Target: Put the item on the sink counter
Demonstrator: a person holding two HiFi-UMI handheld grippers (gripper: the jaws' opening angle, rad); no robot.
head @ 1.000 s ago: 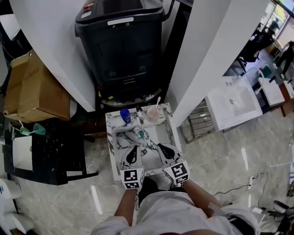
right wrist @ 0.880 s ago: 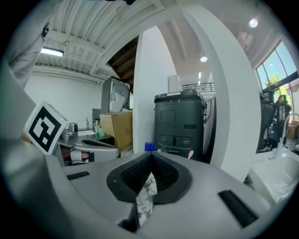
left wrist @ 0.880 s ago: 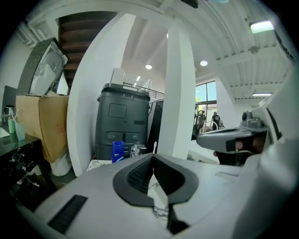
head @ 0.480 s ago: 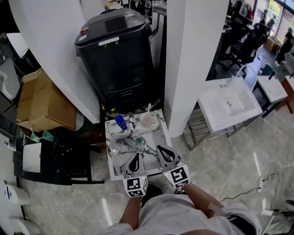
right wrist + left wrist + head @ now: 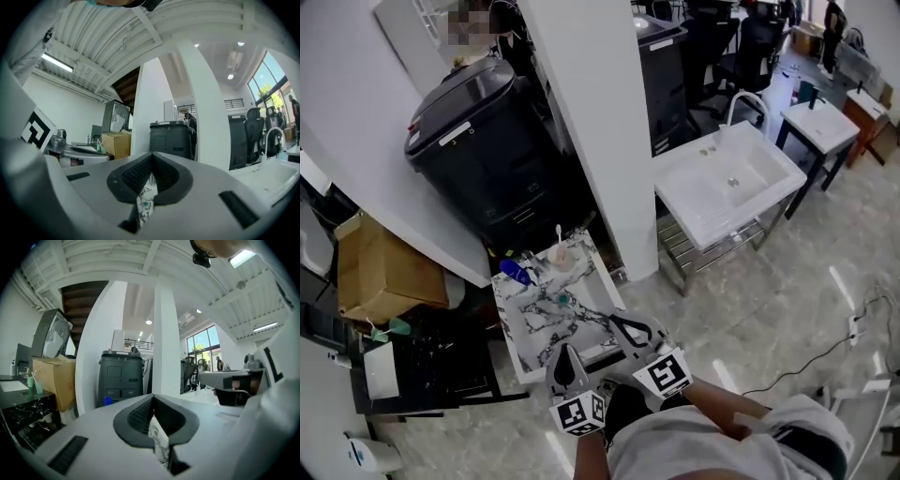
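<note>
The marble-patterned sink counter (image 5: 517, 349) stands on the floor below me. On its back edge sit a blue bottle (image 5: 514, 272) and a pink cup (image 5: 566, 253) with a white utensil in it. A small green thing (image 5: 564, 299) lies near the faucet. My left gripper (image 5: 563, 356) is over the counter's front edge, and its jaws are shut with nothing held. My right gripper (image 5: 627, 327) is at the front right corner, also shut and empty. In the left gripper view the gripper (image 5: 152, 401) is shut, and marble shows through its slit. The right gripper (image 5: 150, 163) looks the same in its own view.
A black bin (image 5: 478, 159) stands behind the counter beside a white pillar (image 5: 595, 112). A white sink (image 5: 727, 183) on a metal stand is to the right. A cardboard box (image 5: 380, 272) and a dark counter (image 5: 417, 361) are to the left. A cable (image 5: 825, 352) lies on the tiled floor.
Both grippers have drawn back from over the basin to the counter's front edge, still shut. The head view has lifted and swung, so the counter looks smaller and the white sink shows more.
</note>
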